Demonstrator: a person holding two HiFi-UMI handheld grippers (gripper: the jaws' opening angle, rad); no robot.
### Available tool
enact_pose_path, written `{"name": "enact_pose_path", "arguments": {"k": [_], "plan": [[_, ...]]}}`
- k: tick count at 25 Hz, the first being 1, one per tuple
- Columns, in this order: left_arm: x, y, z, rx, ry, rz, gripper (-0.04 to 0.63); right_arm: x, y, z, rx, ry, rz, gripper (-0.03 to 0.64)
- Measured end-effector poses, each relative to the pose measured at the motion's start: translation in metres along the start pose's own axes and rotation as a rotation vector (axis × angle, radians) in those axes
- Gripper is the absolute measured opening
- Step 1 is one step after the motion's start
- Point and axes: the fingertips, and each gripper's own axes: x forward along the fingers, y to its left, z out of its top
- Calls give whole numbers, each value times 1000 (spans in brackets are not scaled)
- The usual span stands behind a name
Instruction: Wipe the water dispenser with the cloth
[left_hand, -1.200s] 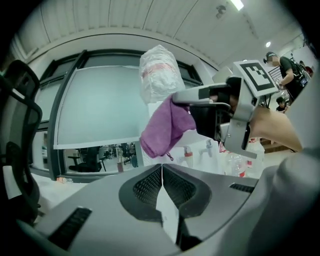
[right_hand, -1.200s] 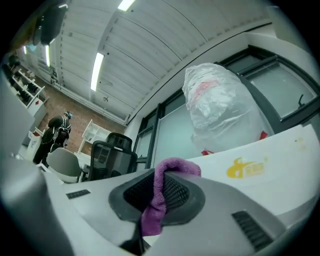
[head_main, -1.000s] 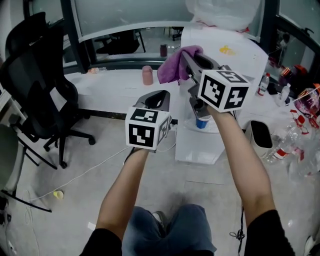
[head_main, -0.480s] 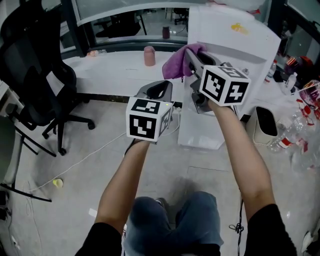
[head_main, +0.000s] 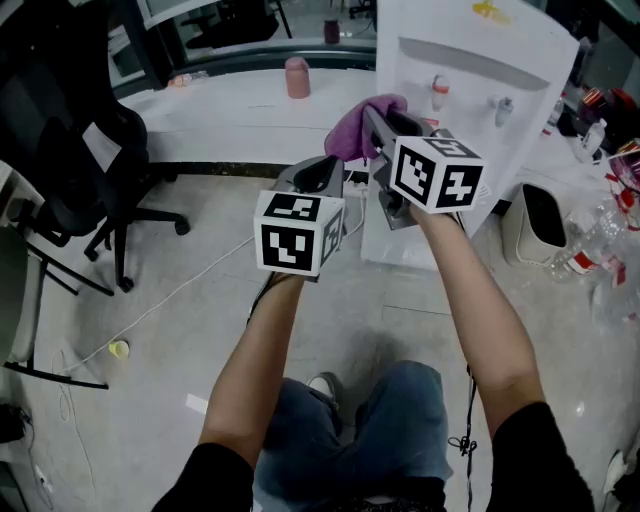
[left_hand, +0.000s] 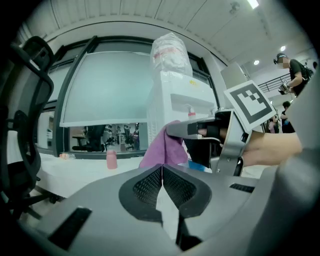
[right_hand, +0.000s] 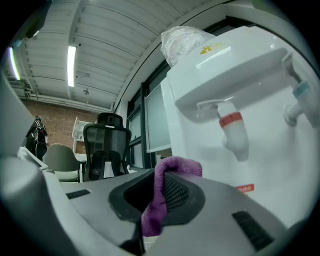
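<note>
Head view: the right tool (head_main: 376, 120) clamps a crumpled purple cloth (head_main: 350, 135) near the tall white plastic water dispenser (head_main: 500, 70), the left tool (head_main: 318, 168) is closed together and empty, and wiping likely needs contact next.

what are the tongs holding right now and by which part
Right tongs pinch the cloth by a bunched fold, the rest hanging past the tips. Left tongs are shut on nothing.

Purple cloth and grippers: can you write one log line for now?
right gripper: shut on cloth | left gripper: shut, empty | water dispenser: just ahead of cloth
</note>
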Motion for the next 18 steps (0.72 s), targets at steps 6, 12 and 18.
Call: {"name": "enact_pose_path", "arguments": {"k": [6,12,18], "plan": [[-6,-13,-22,-26,11,32,27,-4,-4,-50,28,47,-9,32],[-9,-13,-28,-18,-3,40,27,-6,-3,-103,43,98,-15,32],[-5,-15,-43,-38,21,26,27,-14,-1,-164,11,189,-13,32]]}}
